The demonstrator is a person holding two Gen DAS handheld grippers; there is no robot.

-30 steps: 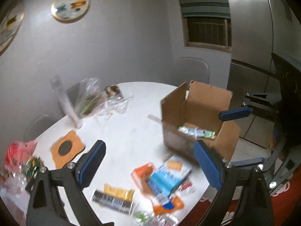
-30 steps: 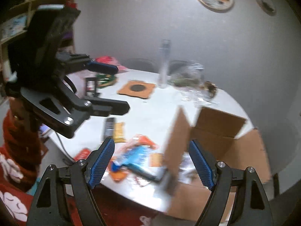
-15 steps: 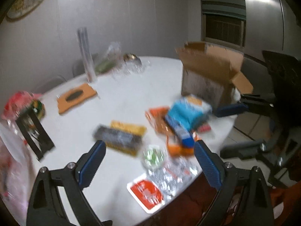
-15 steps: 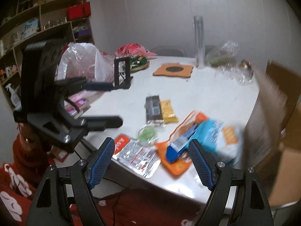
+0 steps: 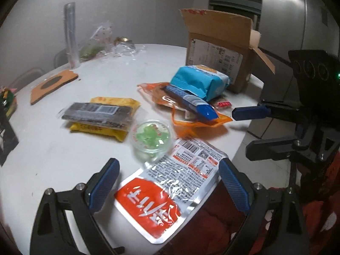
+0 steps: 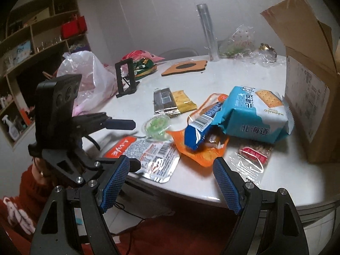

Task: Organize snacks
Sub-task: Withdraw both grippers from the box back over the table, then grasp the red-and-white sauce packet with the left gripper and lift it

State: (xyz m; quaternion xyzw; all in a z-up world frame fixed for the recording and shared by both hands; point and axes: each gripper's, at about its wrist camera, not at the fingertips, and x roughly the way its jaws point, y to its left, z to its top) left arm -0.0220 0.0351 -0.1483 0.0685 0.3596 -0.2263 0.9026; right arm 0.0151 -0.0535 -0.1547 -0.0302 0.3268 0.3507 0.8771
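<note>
Both claws, left gripper and right gripper, hang released and empty at bottom centre. The snacks lie mid-frame: silver-red pouch, blue cracker pack. Step: approach; next, close on the pouch and carry it to the cardboard box.

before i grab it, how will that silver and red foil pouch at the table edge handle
The silver and red foil pouch is probably floppy: it lies flat and crinkled. Its glossy film looks slippery. One corner overhangs the white table, so a push might slide it off.

left claw — jaws wide, right claw — empty, tilted down
</note>
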